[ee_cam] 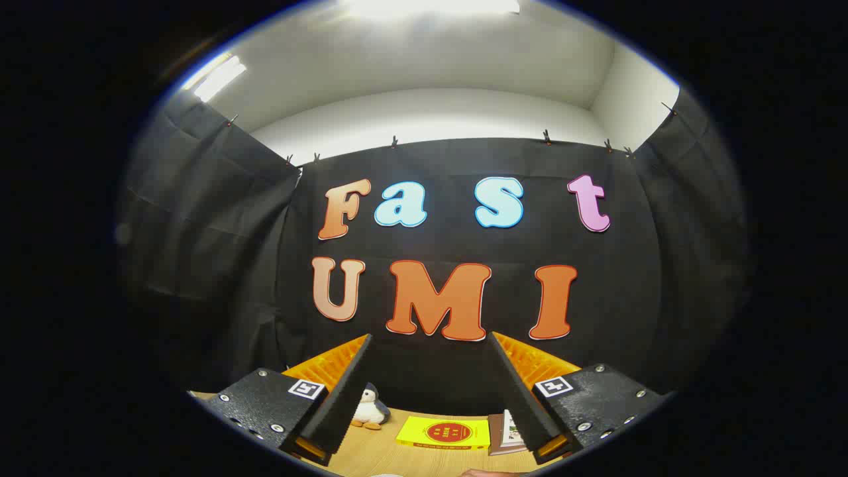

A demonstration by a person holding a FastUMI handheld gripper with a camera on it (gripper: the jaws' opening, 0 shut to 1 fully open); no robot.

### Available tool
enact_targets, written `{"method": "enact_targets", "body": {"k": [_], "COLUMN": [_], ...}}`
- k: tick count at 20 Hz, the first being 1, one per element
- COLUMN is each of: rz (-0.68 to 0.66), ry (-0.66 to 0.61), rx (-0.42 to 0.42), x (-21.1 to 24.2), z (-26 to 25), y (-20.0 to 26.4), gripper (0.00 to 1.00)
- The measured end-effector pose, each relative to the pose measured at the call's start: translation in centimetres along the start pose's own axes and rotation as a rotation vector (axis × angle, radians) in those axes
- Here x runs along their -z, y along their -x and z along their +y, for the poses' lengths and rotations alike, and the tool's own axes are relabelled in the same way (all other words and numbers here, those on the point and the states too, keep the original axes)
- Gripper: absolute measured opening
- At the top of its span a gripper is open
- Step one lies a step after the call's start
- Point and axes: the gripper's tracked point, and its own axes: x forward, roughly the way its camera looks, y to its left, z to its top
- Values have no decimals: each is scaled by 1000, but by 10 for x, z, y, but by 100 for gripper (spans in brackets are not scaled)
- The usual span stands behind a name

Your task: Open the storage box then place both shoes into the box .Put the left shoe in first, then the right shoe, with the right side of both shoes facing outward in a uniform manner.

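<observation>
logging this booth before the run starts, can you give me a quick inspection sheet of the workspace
surface: light wooden table, seen beyond the fingers.
job's things: nothing seen; no storage box or shoes in this view.
clutter: small penguin plush just ahead of the left finger; yellow book lying flat between the fingers; stack of books beside it, by the right finger.
grippers: hand-held gripper open, fingers spread wide, holding nothing, pointed level at the wall.
cables: nothing seen.
surroundings: black cloth wall clipped up on three sides, white wall and ceiling light above.
</observation>
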Motion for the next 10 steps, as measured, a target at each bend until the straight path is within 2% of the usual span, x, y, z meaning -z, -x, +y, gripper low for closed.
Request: {"method": "enact_targets", "body": {"k": [10], "rz": [1], "ry": [-4], "rx": [-9], "x": [-2], "z": [3], "y": [6], "gripper": [99]}}
